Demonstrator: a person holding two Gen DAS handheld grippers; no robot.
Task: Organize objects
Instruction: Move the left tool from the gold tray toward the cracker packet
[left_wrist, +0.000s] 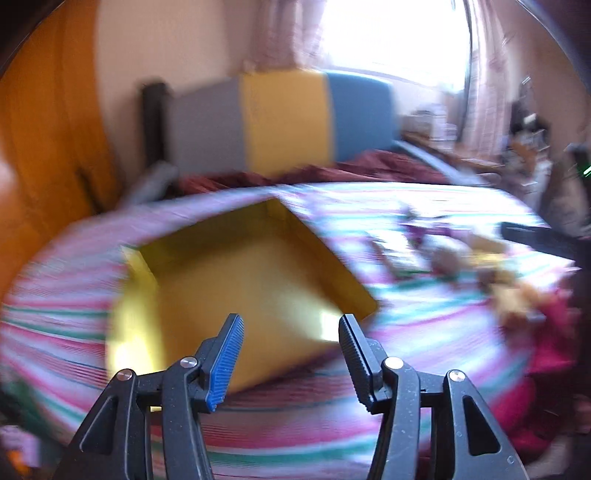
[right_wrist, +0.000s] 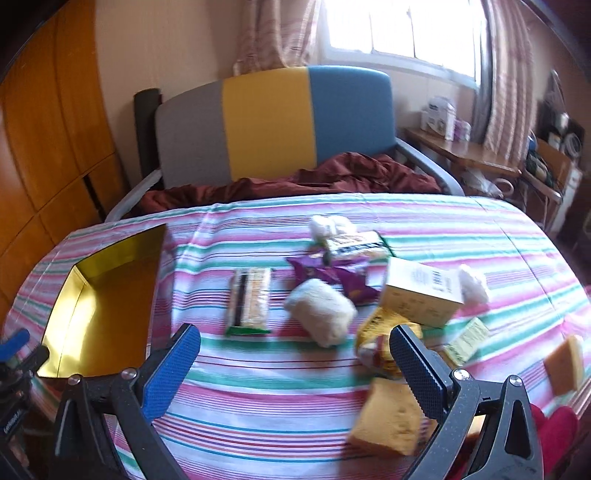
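One gold box (right_wrist: 99, 306), two yellow sponges (right_wrist: 388, 421), two white rolls (right_wrist: 321, 310)

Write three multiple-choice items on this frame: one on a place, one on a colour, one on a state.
1. Where is the gold box relative to the snack pile?
A. left
B. right
C. behind

2. What colours are the chair back?
A. red, white, black
B. grey, yellow, blue
C. all green

3. What state are the right tongs in?
A. shut on a sponge
B. open, holding nothing
C. shut on a packet

A: the box sits at the cloth's left edge.
B: three panels show.
B: only the striped cloth lies between the pads.
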